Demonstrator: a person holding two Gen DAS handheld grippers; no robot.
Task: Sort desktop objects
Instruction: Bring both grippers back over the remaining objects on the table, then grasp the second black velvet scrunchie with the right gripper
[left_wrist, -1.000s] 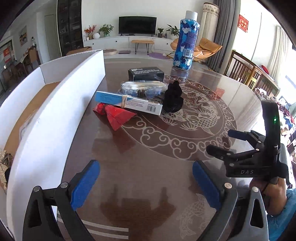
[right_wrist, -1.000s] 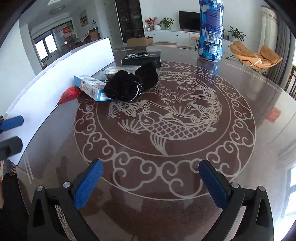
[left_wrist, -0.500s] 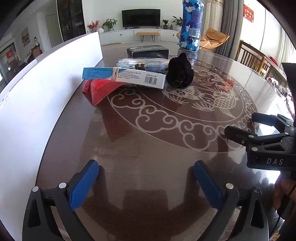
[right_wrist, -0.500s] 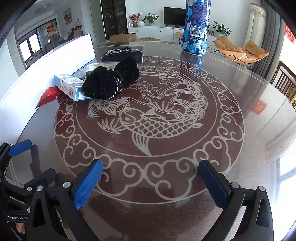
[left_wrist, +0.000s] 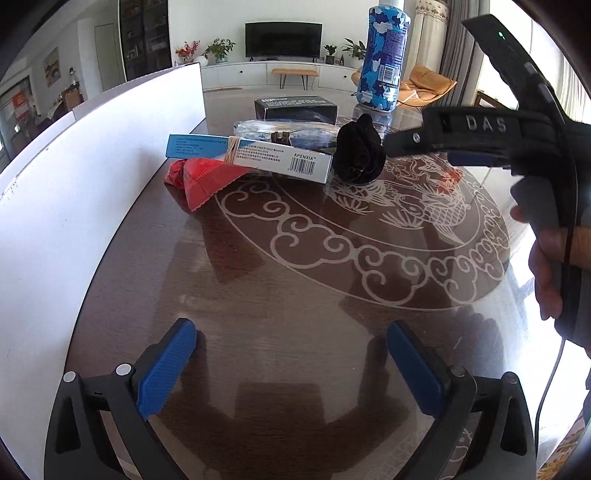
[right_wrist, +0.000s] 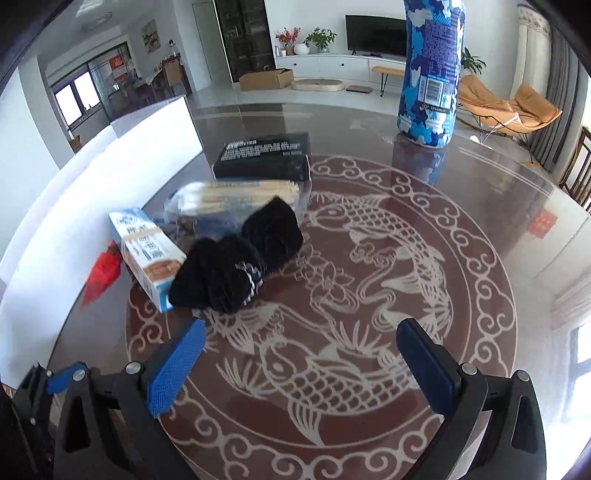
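Observation:
A pile of things lies at the table's left middle: a rolled black sock bundle (right_wrist: 236, 266), a blue-and-white carton (right_wrist: 147, 254), a red packet (right_wrist: 103, 273), a clear bag of sticks (right_wrist: 240, 203) and a black box (right_wrist: 266, 157). My right gripper (right_wrist: 301, 369) is open, low over the table, just short of the sock bundle (left_wrist: 360, 155). My left gripper (left_wrist: 291, 365) is open too, nothing between its fingers, farther back from the carton (left_wrist: 258, 155) and red packet (left_wrist: 203, 177). A hand (left_wrist: 550, 266) holds the right tool.
A white cardboard box wall (left_wrist: 92, 166) runs along the table's left side. A tall blue camouflage bottle (right_wrist: 430, 70) stands at the far side. The glass table (right_wrist: 480, 221) has a fish pattern. Chairs and a TV unit lie beyond.
My right gripper has moved forward across the table up to the black sock bundle. In the left view it rose from lower right to upper right. The left gripper dropped lower.

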